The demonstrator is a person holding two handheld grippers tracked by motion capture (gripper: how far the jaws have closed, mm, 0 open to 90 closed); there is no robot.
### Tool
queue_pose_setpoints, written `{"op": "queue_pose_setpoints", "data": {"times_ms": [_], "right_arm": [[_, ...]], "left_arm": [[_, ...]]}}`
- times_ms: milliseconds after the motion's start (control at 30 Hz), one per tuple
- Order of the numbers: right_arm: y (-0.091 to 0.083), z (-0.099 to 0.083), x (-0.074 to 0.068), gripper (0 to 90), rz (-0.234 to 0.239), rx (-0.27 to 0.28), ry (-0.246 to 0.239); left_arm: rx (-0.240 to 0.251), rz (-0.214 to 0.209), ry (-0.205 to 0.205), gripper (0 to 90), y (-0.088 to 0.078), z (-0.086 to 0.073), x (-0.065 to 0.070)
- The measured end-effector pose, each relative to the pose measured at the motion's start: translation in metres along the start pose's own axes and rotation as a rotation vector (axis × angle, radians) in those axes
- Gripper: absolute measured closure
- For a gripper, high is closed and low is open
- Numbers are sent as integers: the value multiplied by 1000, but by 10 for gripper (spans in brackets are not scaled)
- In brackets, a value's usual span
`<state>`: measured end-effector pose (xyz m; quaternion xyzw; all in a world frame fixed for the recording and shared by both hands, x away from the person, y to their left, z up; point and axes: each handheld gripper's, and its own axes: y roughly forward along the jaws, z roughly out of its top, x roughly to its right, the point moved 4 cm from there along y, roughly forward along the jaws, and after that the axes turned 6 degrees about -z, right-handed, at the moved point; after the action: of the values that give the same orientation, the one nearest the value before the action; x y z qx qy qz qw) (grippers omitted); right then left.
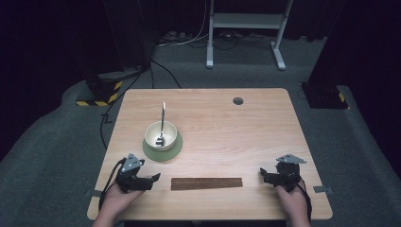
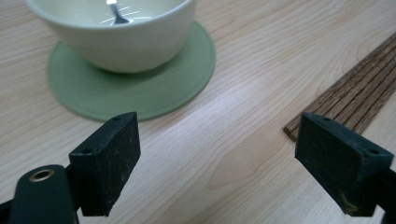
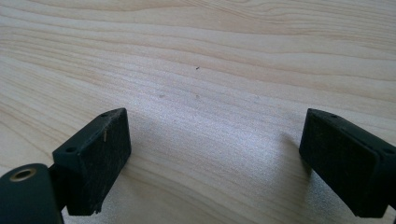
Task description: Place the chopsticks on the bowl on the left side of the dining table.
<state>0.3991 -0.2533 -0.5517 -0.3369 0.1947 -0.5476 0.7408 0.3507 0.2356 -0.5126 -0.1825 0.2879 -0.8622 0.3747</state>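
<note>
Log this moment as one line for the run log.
left claw: open, empty | right claw: open, empty | spoon: in bowl on green coaster | wooden mat: between claws

Spoon (image 1: 162, 124) in bowl (image 1: 161, 135), bowl on mat (image 1: 163, 151); slat strip (image 1: 206, 183), apparently wood, nearer person.

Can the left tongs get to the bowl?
Probably yes. The left tongs are open, the bowl sits just ahead on its green mat, and only bare table lies between.
</note>
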Motion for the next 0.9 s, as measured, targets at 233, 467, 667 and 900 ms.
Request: {"op": "queue_pose_setpoints", "data": {"times_ms": [233,467,667,900], "right_arm": [[0,0,-1,87,2,-5,2],[0,0,0,88,0,3,-9],[0,0,0,87,5,-1,-13],[0,0,0,88,5,0,-16]], "left_arm": [[-38,-51,34,144,19,18,12],[-5,-60,11,150,28,25,20],[-2,-94,30,229,37,26,28],[-37,-138,94,409,47,23,36]]}}
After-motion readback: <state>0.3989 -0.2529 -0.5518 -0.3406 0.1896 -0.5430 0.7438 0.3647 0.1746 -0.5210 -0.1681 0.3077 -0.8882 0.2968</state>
